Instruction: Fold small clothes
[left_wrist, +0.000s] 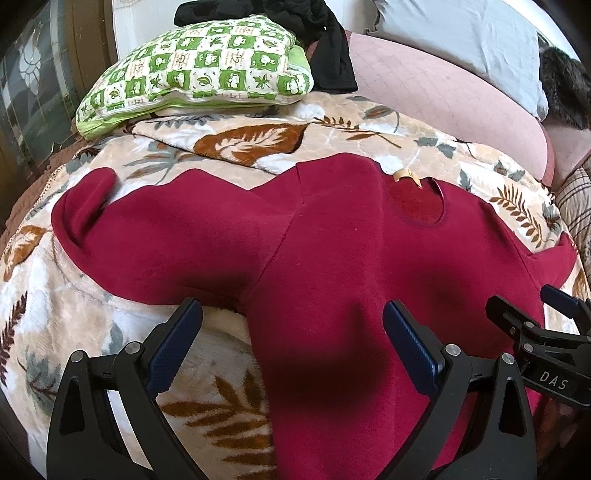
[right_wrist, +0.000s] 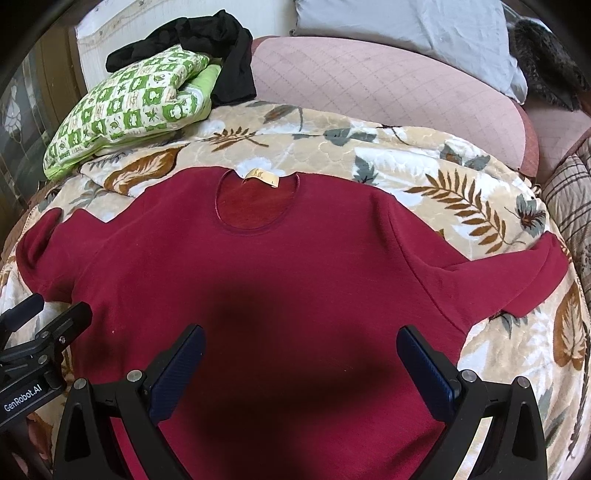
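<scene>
A dark red shirt (right_wrist: 280, 280) lies spread flat, front up, on a beige blanket (right_wrist: 406, 173) printed with brown and grey leaves; its round neckline (right_wrist: 256, 206) points away from both cameras and both sleeves are spread outward, the left sleeve (left_wrist: 122, 225) bent upward at its cuff and the right sleeve (right_wrist: 517, 273) running toward the blanket's edge. A small cream label (right_wrist: 262, 176) sits inside the back of the neckline; it bears faint marks that are too small to read. The left gripper (left_wrist: 291, 332) hovers with its jaws spread wide and nothing between them, over the shirt's left side seam below the armpit, one blue-padded finger above the blanket and the other above the red cloth. The right gripper (right_wrist: 301, 356) is likewise released, jaws wide apart, above the middle of the shirt's lower body, where its shadow falls. Each gripper appears at the edge of the other's view: the right one, seen from the left wrist, carries the white letters "DAS" (left_wrist: 553, 380), and the left one, seen from the right wrist, reads "GenRobot.AI" (right_wrist: 22, 398). Beyond the shirt, a green-and-white checked cushion (right_wrist: 129, 110) rests on the blanket with a black garment (right_wrist: 221, 48) draped on it, beside a pink quilted cover (right_wrist: 388, 88) and a grey pillow (right_wrist: 406, 26).
</scene>
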